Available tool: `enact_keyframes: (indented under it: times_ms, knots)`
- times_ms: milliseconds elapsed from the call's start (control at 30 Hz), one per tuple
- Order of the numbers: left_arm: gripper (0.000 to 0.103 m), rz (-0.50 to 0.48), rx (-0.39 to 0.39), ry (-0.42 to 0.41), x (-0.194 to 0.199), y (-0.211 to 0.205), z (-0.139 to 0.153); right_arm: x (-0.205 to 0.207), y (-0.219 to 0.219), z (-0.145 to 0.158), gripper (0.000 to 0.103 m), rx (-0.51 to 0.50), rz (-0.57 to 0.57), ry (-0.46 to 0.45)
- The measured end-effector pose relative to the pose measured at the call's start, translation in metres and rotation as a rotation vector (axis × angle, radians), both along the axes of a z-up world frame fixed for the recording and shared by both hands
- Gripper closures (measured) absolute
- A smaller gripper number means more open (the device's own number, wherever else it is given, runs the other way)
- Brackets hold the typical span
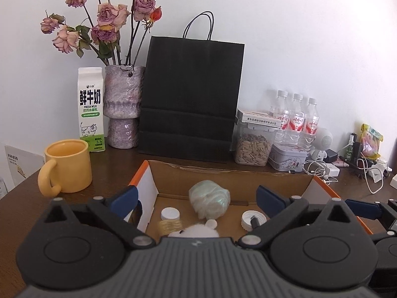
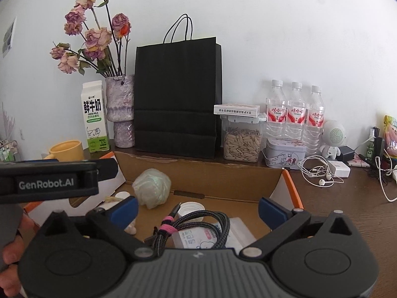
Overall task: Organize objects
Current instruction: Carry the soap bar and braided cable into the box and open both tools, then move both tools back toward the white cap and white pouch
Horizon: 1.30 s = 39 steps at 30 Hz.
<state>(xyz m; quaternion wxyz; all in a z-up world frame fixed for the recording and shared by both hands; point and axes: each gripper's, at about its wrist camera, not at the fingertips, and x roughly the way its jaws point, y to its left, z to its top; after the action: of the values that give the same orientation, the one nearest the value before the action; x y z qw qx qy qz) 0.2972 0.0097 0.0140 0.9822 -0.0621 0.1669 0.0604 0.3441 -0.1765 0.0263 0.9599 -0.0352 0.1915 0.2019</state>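
White wall behind, dark wooden surface (image 1: 111, 159) below, crowded along the back. Open cardboard box (image 1: 223, 176) at centre front, orange-edged flaps spread to either side. Inside the box, seen from the left wrist: pale iridescent bundle (image 1: 209, 202) at 12 o'clock, white cap (image 1: 170, 214) at 10 o'clock, gold thread spool (image 1: 170, 226) just below it, open white lid (image 1: 253, 219) at 3 o'clock, white fluffy toy (image 1: 196, 231) at 6 o'clock, half hidden by the tool body. From the right wrist, also in the box: braided cable (image 2: 188, 226) coiled with a pink tie, lying on a flat plastic packet (image 2: 211, 236). Left tongs (image 1: 196, 198) spread wide over the box, nothing between the blue pads. Right tongs (image 2: 197, 209) likewise wide open, gripping nothing, cable below and between the pads but untouched. Beyond the box, at 10 o'clock, yellow mug (image 1: 68, 166); behind it milk carton (image 1: 91, 109) beside a purple vase (image 1: 123, 106) of dried roses. Black paper bag (image 1: 191, 96) at 12 o'clock. At 2 o'clock, seed jar (image 1: 253, 149) with a small carton on top, tin (image 1: 287, 157), three water bottles (image 1: 295, 116), white speaker (image 1: 322, 139), earphones (image 2: 320, 173). Part of a hand (image 2: 12, 255) at the left edge of the right view.
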Motion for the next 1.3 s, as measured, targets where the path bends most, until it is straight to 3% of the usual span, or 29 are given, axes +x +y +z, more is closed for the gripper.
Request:
enact_keyframes:
  times_ms: [700, 1300]
  knots:
    - [0.0, -0.034, 0.013, -0.083, -0.049, 0.004, 0.001, -0.041, -0.032, 0.007, 0.0, 0.033, 0.006, -0.059]
    - [0.0, -0.048, 0.067, -0.075, -0.09, -0.002, -0.016, -0.088, -0.054, -0.01, 0.0, 0.034, -0.004, -0.064]
